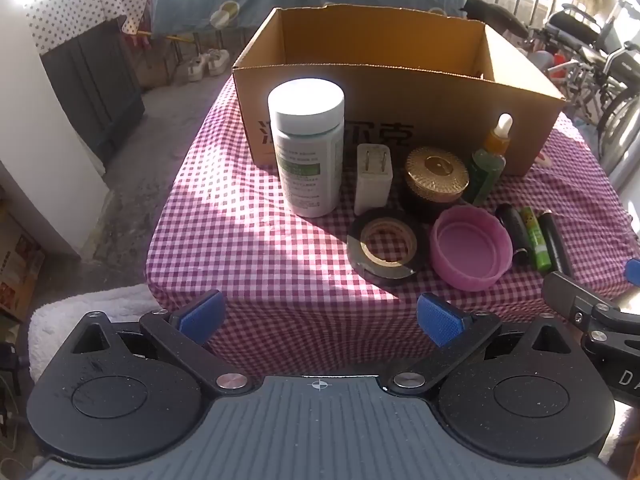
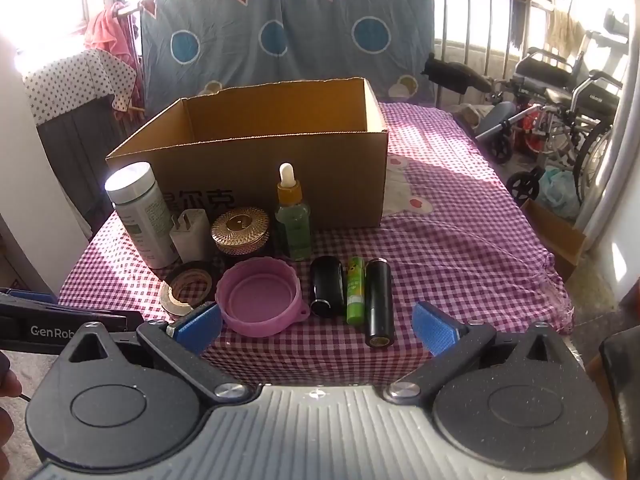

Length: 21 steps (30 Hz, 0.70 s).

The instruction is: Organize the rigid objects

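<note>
Nine items: all stand or lie on the checked cloth [image 1: 248,240] in front of the box [image 2: 280,168], none inside it as far as either view shows.
Back row: bottle [image 1: 306,148], charger [image 1: 373,178], gold jar [image 1: 436,174], dropper [image 1: 490,160], just beside one another and close to the box's front wall.
Front row: tape [image 1: 382,250], pink lid [image 1: 472,248], black tube [image 2: 327,286], green stick [image 2: 355,290], dark cylinder [image 2: 379,302].
Left gripper [image 1: 320,322]: jaws wide apart, nothing between them, hovering short of the cloth's near edge.
Right gripper [image 2: 318,326]: jaws wide apart, empty, above the near edge in front of the pink lid and the three tubes.
Risk, tall things: the bottle and dropper look top-heavy; a finger brushing one on the way to its neighbour could tip it into the row.
Risk, round things: the three tubes lie on their sides near the edge; a nudge may roll them off.
Risk, crowding: the charger sits tight between bottle and jar, so wide jaws may catch both.
Risk, cloth: it is loose and wrinkled; a dragged pad could pull everything.
Right view only: the tubes in full, the bare cloth right of the box, the box's right wall.
Left view only: the bottle's label side and the cloth's left edge with the floor below it.
</note>
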Available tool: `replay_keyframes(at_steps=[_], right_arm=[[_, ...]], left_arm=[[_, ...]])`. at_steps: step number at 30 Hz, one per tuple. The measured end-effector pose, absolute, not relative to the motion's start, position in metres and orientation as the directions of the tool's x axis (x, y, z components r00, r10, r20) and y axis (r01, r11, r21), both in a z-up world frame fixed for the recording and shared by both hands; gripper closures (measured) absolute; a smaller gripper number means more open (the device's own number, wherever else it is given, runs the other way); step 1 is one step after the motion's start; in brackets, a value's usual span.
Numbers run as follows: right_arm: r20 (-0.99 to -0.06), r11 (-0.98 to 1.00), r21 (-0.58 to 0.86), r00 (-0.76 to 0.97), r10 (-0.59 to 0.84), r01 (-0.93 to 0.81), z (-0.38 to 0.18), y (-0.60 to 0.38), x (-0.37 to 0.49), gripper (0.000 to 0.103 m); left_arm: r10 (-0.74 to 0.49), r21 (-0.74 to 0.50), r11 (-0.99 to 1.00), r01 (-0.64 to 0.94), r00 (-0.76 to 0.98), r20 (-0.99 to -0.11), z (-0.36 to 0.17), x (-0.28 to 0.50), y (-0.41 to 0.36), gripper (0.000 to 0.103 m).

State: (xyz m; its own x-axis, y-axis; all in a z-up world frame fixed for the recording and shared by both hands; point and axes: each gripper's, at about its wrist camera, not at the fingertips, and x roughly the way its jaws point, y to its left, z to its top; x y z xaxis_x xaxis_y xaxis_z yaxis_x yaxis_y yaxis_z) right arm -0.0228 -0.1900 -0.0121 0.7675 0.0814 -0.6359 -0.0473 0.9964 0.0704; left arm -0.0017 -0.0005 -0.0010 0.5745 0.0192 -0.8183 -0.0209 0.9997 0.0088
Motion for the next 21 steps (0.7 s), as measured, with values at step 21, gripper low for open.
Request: replay_keyframes(at_steps=[21], right_arm=[[-0.638, 0.996, 0.075, 0.765, 0.088, -0.052, -0.0122, -0.1875, -0.0244, 0.0]], left_arm=[[0.035, 0.023, 0.999, -0.028, 0.575, -0.817, 0.0002, -0.0033, -0.0002, 0.001]])
